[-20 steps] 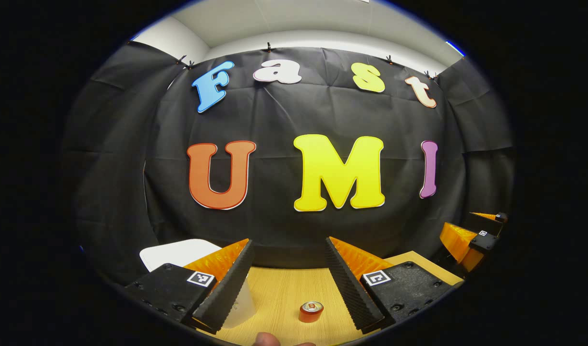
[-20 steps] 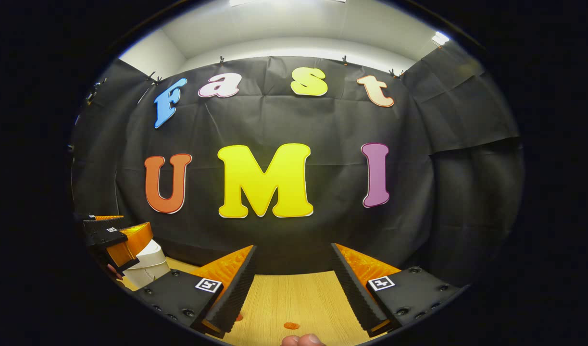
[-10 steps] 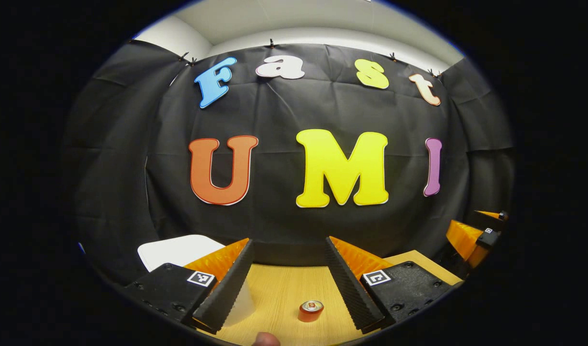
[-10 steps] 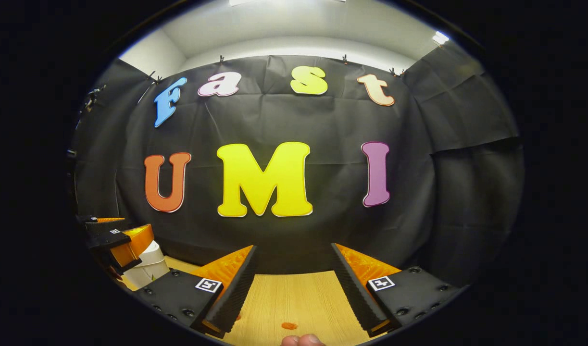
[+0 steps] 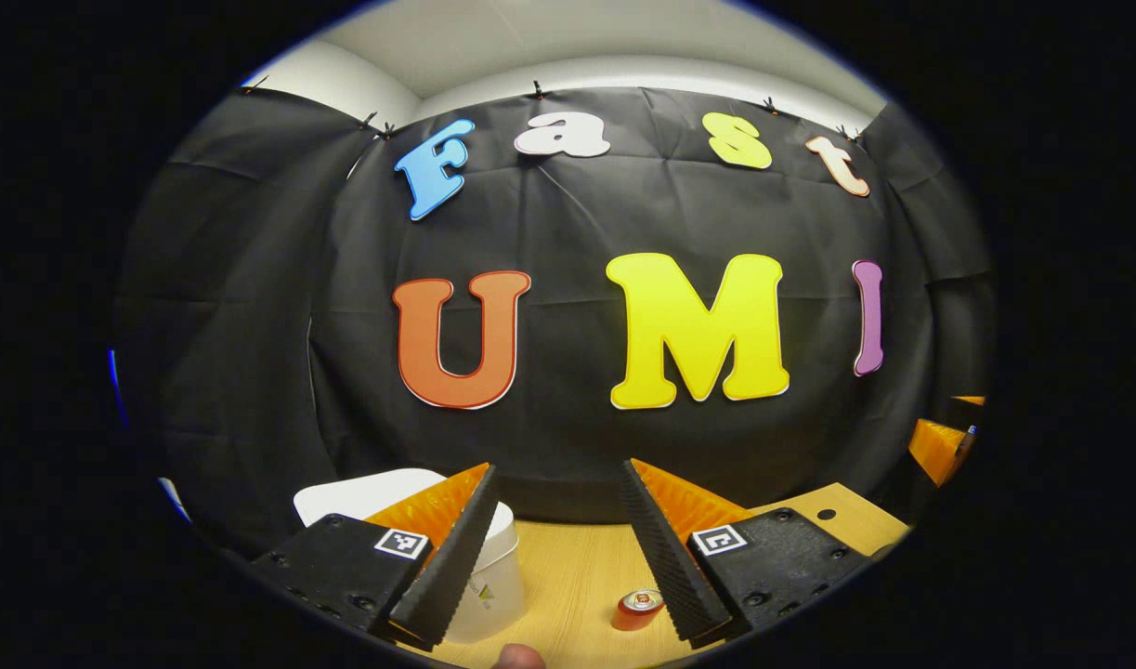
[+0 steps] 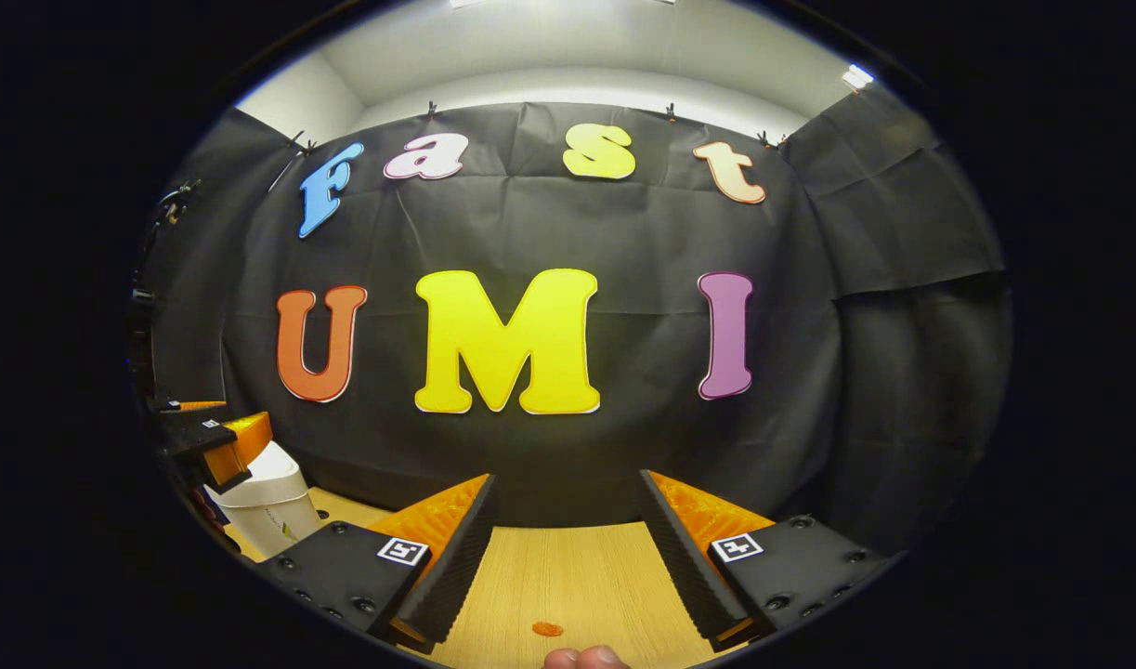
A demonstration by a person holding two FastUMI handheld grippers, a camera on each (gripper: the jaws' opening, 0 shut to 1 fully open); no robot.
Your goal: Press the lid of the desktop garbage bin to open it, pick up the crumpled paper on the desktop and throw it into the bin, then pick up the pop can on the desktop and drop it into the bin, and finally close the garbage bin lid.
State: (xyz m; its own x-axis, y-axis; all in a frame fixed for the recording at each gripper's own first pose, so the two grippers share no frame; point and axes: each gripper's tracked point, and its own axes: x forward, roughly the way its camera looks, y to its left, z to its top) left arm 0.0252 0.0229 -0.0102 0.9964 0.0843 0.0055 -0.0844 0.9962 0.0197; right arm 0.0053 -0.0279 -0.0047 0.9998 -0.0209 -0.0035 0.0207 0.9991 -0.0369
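In the left gripper view, the left gripper [image 5: 554, 548] stands wide open over the wooden table [image 5: 568, 576], holding nothing. Its right finger half hides the can [image 5: 634, 609]; its left finger covers part of the white bin [image 5: 489, 581]. In the right gripper view, the right gripper [image 6: 566, 553] gapes empty, and far left the bin [image 6: 266, 506] sits partly behind the other gripper.

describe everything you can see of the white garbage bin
The garbage bin is a small white tub, plastic by its look, upright on the wooden desktop. Its lid is raised. In the left gripper view, the left tongs cover part of it, one finger crossing its front; contact is unclear. A small mark sits on its side.
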